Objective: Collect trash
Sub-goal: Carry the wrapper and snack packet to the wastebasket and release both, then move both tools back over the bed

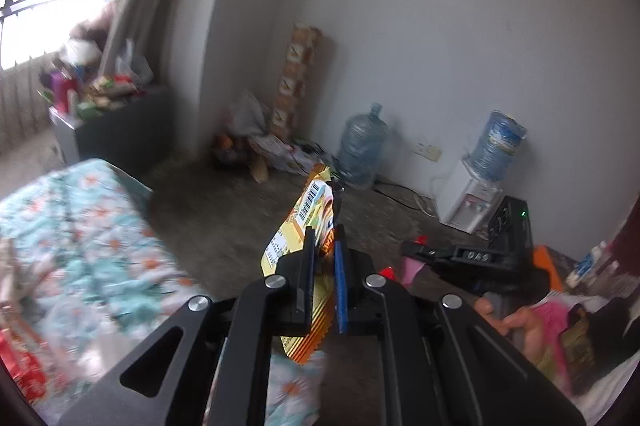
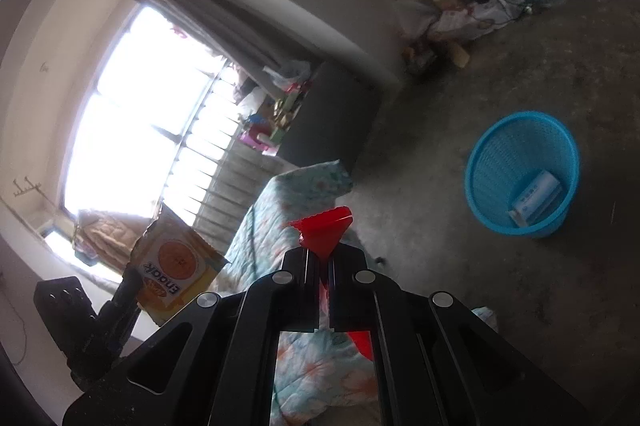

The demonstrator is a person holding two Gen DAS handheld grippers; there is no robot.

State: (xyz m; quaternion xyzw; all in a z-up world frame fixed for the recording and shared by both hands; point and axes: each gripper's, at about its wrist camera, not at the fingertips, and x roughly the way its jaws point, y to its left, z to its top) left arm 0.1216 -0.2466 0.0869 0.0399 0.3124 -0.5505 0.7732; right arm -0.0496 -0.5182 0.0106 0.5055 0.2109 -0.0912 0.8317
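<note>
1. Nearest to me, the left claw (image 1: pixel 323 246) is clenched on a yellow snack wrapper (image 1: pixel 308 214), which stands up between its fingers; the same wrapper shows in the right wrist view (image 2: pixel 176 266), held off to the left.
2. The right claw (image 2: pixel 320 258) is clenched on a small red wrapper (image 2: pixel 322 226), whose crimped edge fans out past the fingertips.
3. Under both claws lies the bed with its floral quilt (image 1: pixel 80 218); its corner ends just ahead of them, and beyond that edge the floor (image 2: pixel 460 266) is bare concrete.
4. By my reading, both pieces are picked up and the carrying step is in hand. The next move calls for bringing each claw over the blue wastebasket (image 2: pixel 524 174) and letting go above its rim.
5. The wastebasket stands alone on open floor, well apart from the bed, with a white box (image 2: pixel 534 198) already inside. Room around it looks ample.
6. Farther off, a water dispenser (image 1: pixel 472 194) and a spare water jug (image 1: pixel 362 146) stand against the wall.
</note>
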